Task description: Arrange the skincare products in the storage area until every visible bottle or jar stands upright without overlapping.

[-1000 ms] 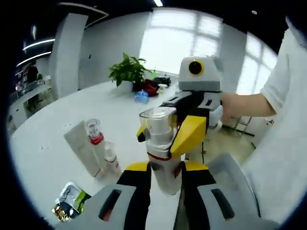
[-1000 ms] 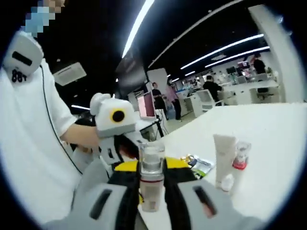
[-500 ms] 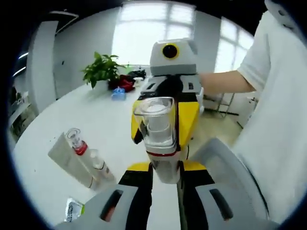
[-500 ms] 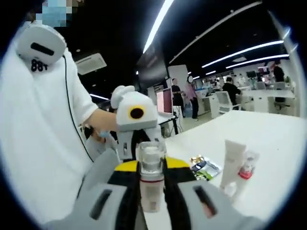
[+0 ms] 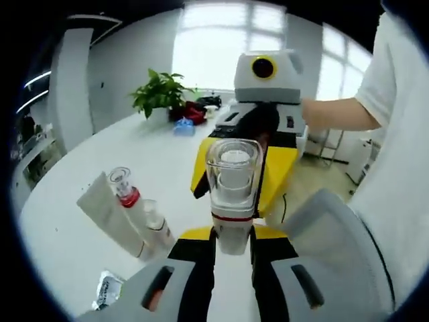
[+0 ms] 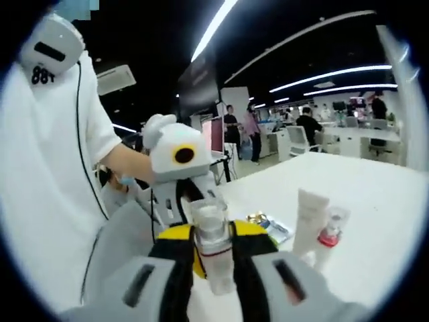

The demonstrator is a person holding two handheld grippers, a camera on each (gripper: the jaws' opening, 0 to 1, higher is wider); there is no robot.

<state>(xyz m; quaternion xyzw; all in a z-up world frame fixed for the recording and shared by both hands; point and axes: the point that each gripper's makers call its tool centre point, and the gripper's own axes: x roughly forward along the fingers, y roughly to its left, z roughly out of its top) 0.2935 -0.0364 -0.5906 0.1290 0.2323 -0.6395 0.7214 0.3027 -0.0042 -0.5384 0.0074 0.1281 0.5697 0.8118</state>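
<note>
bottle (image 5: 231, 194) slightly higher, both grippers

bright window glare, fisheye-warped edges

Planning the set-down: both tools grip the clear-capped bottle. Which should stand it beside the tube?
Probably left: the left tool clamps the bottle low on its body, and the tube stands close on its side.

The pump bottle's (image 5: 232, 194) base is hidden between both grippers' jaws. The foil sachet (image 5: 107, 290) is cut off, its print unreadable.
</note>
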